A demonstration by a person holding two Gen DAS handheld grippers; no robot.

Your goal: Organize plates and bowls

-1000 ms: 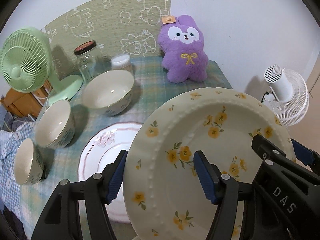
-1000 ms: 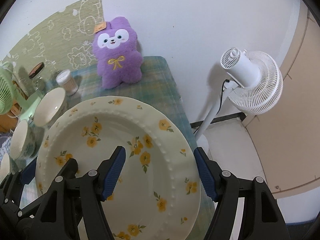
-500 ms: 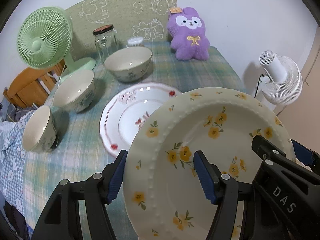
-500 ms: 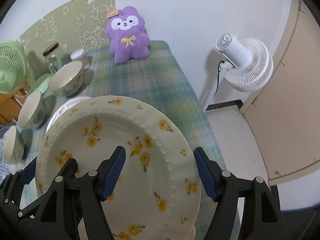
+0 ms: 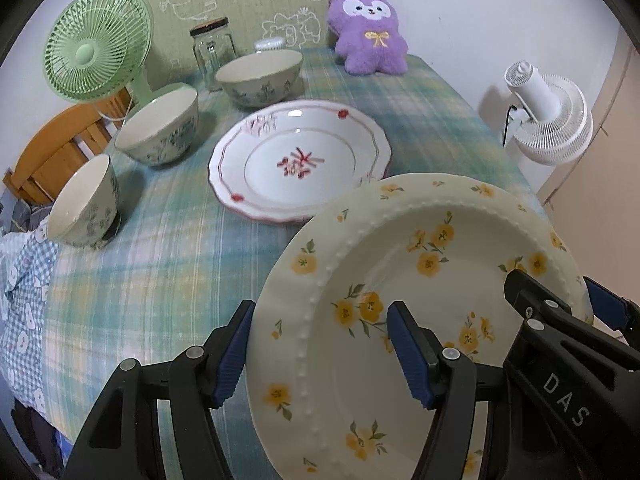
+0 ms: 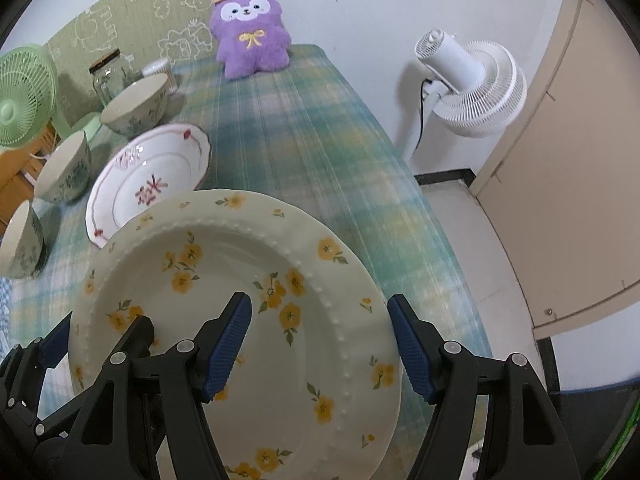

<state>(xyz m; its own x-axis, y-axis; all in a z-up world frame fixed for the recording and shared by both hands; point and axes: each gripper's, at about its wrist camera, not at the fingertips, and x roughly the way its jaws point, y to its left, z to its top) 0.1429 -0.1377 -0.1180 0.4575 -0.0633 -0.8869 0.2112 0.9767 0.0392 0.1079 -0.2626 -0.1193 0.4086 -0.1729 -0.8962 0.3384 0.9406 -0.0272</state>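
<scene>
Resting between two hand-held grippers, a cream plate with yellow flowers [image 5: 420,300] is sitting above the near right part of the table [image 5: 160,280], slightly tilted. The left gripper [image 5: 320,344] is grasping the plate's left rim, one blue pad under the edge and the other on the inner face. The right gripper [image 6: 320,340] is grasping the opposite rim in the same way.

Item two: a white plate with red flower pattern [image 5: 300,164] is lying flat on the checked cloth, just beyond the held plate, whose far rim is overlapping its near edge in both views.

Items three to five: a large bowl [image 5: 260,78], a middle bowl [image 5: 160,132] and a small bowl [image 5: 86,204] are standing in a curved line along the table's left side, each apart from the next.

Item six: a glass jar [image 5: 212,56] and a small white-lidded container [image 5: 270,45] are standing behind the large bowl, near the back edge.

Item seven: a green fan [image 5: 98,44] is occupying the back left corner; a purple plush toy [image 5: 370,32] is leaning at the back edge, right of centre.

The left wrist view alone is showing a wooden chair [image 5: 60,148] beyond the left edge. The right wrist view alone is showing a beige door panel [image 6: 568,160] and the floor; a white fan [image 6: 472,88] off the right edge is appearing in both.
</scene>
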